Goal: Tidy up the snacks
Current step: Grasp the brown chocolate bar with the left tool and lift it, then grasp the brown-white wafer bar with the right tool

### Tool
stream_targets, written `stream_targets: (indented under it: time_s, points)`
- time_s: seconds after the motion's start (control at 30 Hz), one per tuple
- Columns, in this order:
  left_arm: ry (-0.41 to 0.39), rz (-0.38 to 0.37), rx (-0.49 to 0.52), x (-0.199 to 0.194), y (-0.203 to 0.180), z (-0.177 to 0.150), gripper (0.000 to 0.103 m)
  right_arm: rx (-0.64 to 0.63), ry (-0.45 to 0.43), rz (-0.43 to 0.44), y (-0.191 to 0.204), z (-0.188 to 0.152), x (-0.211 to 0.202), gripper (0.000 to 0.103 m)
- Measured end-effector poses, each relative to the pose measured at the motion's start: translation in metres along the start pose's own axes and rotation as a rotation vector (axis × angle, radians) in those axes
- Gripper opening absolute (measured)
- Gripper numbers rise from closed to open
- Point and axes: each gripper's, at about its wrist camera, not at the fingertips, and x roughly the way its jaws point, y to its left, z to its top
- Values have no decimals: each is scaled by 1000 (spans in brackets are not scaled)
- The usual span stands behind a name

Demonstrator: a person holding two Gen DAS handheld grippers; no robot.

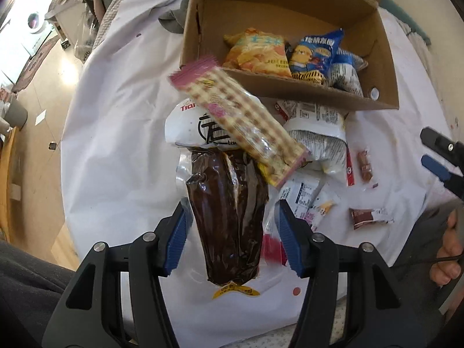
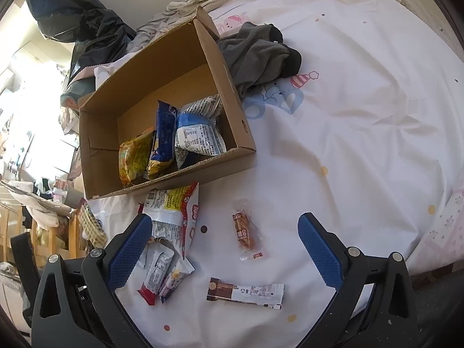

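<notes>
Roughly a third done, it seems: three snack bags are already packed in the brown cardboard box (image 1: 290, 92), up ahead of the left gripper (image 1: 232, 237). That gripper's jaws are spread around a dark brown vacuum-sealed pack (image 1: 229, 217), not clamped. The right gripper (image 2: 226, 249) is held wide apart, nothing grabbed, with loose wrappers left on the white bed sheet (image 2: 348, 145) between and ahead of its jaws.

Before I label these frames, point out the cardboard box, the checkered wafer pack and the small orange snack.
cardboard box (image 2: 95, 156), right wrist view, left side wall.
checkered wafer pack (image 1: 240, 116), left wrist view, wrapper's middle.
small orange snack (image 2: 246, 231), right wrist view, its middle.
</notes>
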Motion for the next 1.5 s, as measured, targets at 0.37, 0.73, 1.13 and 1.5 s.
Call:
stream_targets:
  time_s: [0.37, 0.73, 1.13, 1.5]
  points:
    - [67, 94, 134, -2, -8, -16, 54, 23, 49, -3, -4, -2, 8, 103]
    - [53, 15, 90, -3, 2, -9, 54, 15, 65, 16, -1, -3, 10, 103]
    - [-1, -23, 4, -6, 13, -4, 54, 90, 359, -73, -16, -43, 47, 103]
    - [-24, -49, 7, -11, 13, -7, 55, -83, 376, -319, 28, -70, 81, 103]
